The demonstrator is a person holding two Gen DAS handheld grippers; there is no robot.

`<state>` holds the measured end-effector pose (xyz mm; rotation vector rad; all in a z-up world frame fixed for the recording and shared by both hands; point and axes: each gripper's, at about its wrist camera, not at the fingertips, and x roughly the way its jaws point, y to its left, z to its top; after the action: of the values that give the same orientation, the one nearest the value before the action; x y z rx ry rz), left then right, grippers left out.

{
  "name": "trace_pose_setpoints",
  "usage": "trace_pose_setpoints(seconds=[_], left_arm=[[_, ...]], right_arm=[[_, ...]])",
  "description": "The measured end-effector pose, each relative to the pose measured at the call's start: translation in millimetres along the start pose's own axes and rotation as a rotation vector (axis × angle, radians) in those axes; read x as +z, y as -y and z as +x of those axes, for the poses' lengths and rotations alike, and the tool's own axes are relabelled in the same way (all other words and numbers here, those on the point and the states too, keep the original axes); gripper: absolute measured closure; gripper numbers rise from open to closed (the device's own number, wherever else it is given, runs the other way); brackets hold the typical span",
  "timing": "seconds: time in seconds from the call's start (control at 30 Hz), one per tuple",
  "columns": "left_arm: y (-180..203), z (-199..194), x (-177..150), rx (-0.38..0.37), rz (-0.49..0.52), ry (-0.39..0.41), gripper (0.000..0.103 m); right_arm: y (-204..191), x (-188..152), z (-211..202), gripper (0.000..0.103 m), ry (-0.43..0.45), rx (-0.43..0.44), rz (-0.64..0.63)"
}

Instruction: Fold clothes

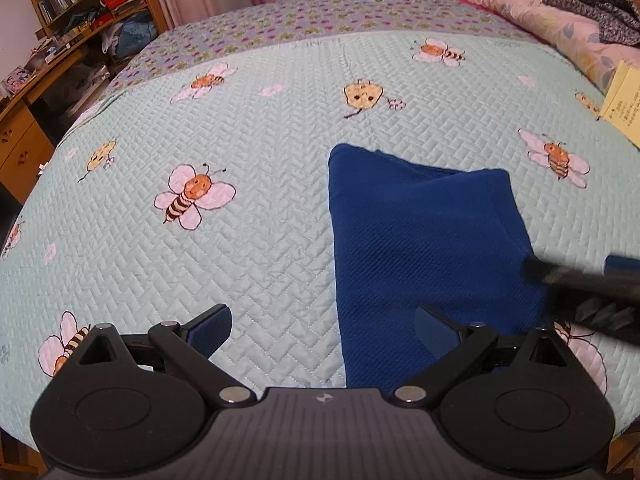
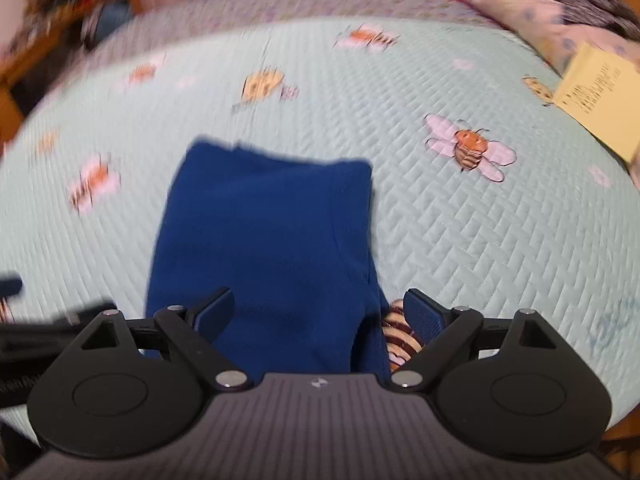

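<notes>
On the bed's bee-printed quilt (image 1: pixel 260 240) lies the folded blue garment (image 1: pixel 420 248), flat, with both sets of tongs above its near end and nothing between their pads. From the left wrist view, the left tongs (image 1: pixel 322 330) stand spread with the garment's left edge between them, the wooden shelves (image 1: pixel 80 4) are sharp, and part of the right tongs (image 1: pixel 580 280) enters as a blur. Only the right wrist view, itself blurred, shows the right tongs (image 2: pixel 318 314) spread over the garment's right edge, and the yellow paper (image 2: pixel 600 92) more fully.
</notes>
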<state>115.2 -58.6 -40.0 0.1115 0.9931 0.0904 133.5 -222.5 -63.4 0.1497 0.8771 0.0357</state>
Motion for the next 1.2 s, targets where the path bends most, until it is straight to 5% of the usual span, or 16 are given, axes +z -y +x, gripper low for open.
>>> trace_pose_setpoints(seconds=[0.13, 0.27, 0.43, 0.93, 1.2], left_arm=[[4.1, -4.7, -0.7, -0.001, 0.021, 0.036, 0.001], [8.3, 0.7, -3.0, -0.022, 0.030, 0.023, 0.001], [8.6, 11.4, -4.8, -0.053, 0.026, -0.011, 0.002], [3.9, 25.3, -5.0, -0.068, 0.012, -0.061, 0.002], [-1.8, 37.3, -4.6, -0.095, -0.007, -0.105, 0.002]], right_arm=[[16.7, -16.1, -40.5, 0.006, 0.294, 0.112, 0.127], [22.3, -7.9, -16.5, 0.002, 0.164, 0.148, 0.150], [17.4, -10.2, -5.8, 0.002, 0.179, 0.116, 0.098], [20.4, -15.1, 26.7, 0.002, -0.078, 0.284, 0.228], [9.6, -11.3, 33.2, 0.002, -0.133, 0.220, 0.185]])
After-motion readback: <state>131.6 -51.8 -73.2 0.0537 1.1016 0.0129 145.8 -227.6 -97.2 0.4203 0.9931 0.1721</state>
